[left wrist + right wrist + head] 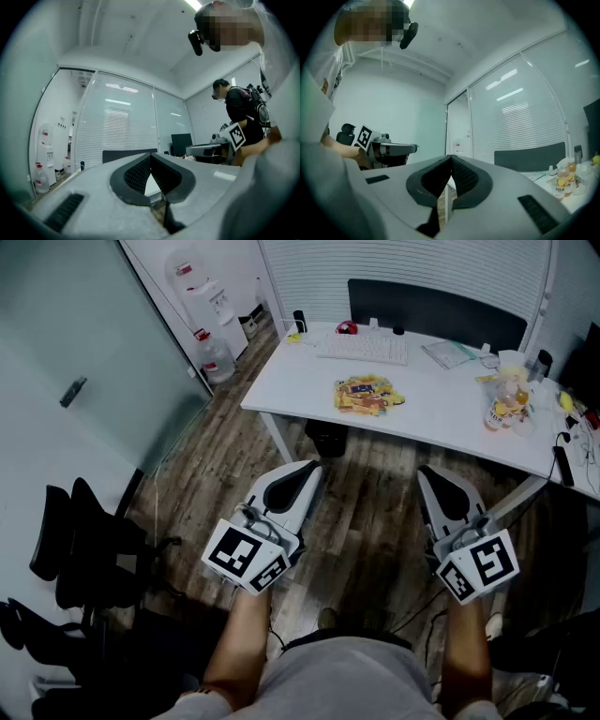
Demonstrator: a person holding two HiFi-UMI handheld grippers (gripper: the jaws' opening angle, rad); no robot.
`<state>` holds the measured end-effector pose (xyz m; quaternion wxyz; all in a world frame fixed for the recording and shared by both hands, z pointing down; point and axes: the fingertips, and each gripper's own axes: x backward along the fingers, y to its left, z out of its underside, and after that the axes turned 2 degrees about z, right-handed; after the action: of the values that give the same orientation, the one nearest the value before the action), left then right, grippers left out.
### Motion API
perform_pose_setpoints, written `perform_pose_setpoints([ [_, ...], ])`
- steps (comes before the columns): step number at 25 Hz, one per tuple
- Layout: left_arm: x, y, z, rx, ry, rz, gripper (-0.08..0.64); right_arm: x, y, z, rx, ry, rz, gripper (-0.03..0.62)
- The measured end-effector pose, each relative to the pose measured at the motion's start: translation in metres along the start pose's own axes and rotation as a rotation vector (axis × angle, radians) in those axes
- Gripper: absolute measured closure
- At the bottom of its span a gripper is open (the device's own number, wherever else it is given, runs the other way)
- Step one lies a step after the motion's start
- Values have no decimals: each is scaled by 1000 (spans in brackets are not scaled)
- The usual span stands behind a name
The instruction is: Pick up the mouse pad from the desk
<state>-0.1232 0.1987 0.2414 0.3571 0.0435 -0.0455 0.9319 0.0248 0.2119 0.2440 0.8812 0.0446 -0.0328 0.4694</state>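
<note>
A white desk (450,413) stands ahead of me. On it lie a flat yellow patterned item (367,395) near the front edge and a pale flat sheet (450,354) further back; I cannot tell which is the mouse pad. My left gripper (307,471) and right gripper (429,474) hang side by side over the wooden floor, short of the desk. Both are shut with nothing in them. In the left gripper view the jaws (150,157) meet at the tips, and the same holds in the right gripper view (451,160).
A white keyboard (364,348) and a dark screen panel (436,310) sit at the desk's back. Drink bottles (502,407) stand at its right end. A water dispenser (208,296) and jugs (216,357) are far left, black chairs (84,540) near left. Another person (241,117) stands beyond.
</note>
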Motion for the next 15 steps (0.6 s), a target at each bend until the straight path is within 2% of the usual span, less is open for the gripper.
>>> perform_pose_setpoints([
  [15,-11,-5,5,10,10,-15,545,6,-14,1,-20,-3,-12,580],
])
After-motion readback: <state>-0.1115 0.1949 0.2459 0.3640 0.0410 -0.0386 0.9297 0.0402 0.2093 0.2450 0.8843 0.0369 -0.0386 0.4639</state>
